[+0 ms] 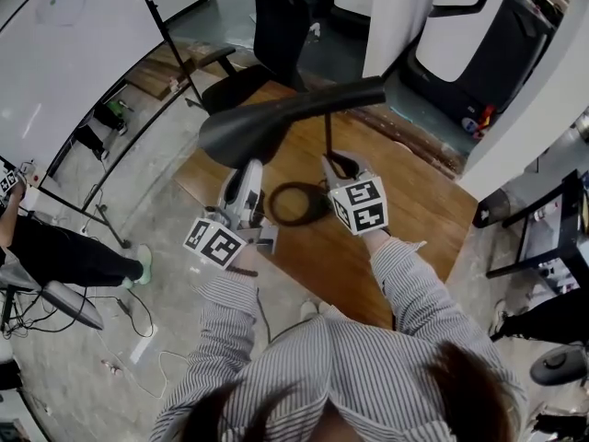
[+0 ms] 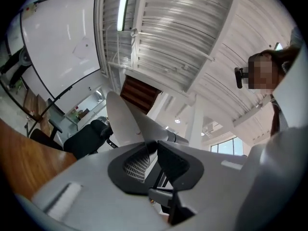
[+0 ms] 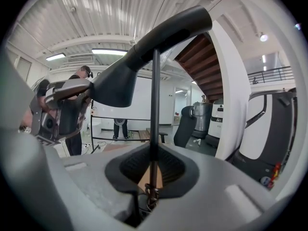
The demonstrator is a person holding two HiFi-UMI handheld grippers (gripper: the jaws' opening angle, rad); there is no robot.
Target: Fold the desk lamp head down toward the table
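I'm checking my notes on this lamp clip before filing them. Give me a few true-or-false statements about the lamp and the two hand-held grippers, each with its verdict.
1. The left hand-held gripper pinches the wide end of the lamp head. True.
2. The right hand-held gripper has nothing between its jaws. False: the lamp's thin stem runs between them, and they are closed on it.
3. The lamp stands on a wooden table. True.
4. The lamp's base is square. False: it is round.
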